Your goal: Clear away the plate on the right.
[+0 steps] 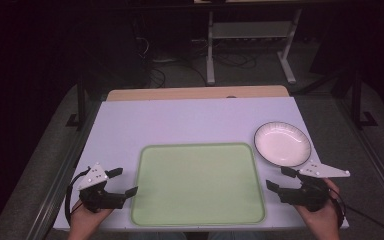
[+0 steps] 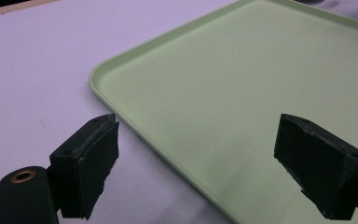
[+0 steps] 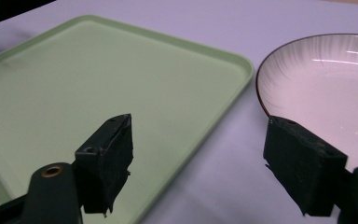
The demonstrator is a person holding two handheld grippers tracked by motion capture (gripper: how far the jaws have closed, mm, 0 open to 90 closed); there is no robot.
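Both grippers are just sitting at the near edge of the counter (image 1: 190, 120) with jaws wide apart and nothing in them. The left gripper (image 1: 121, 181) is just off the left side of the green tray (image 1: 198, 182), and the right gripper (image 1: 281, 178) is off its right side. The white plate (image 1: 282, 144) with the dark rim sits beside the tray's far right corner, just beyond the right gripper.

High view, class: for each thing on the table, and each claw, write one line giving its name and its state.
Pale green rectangular plastic tray: flat on table, empty.
White round ceramic bowl with dark rim: upright, empty, right of tray.
Left claw: open, holding nothing, beside tray.
Right claw: open, holding nothing, near bowl.
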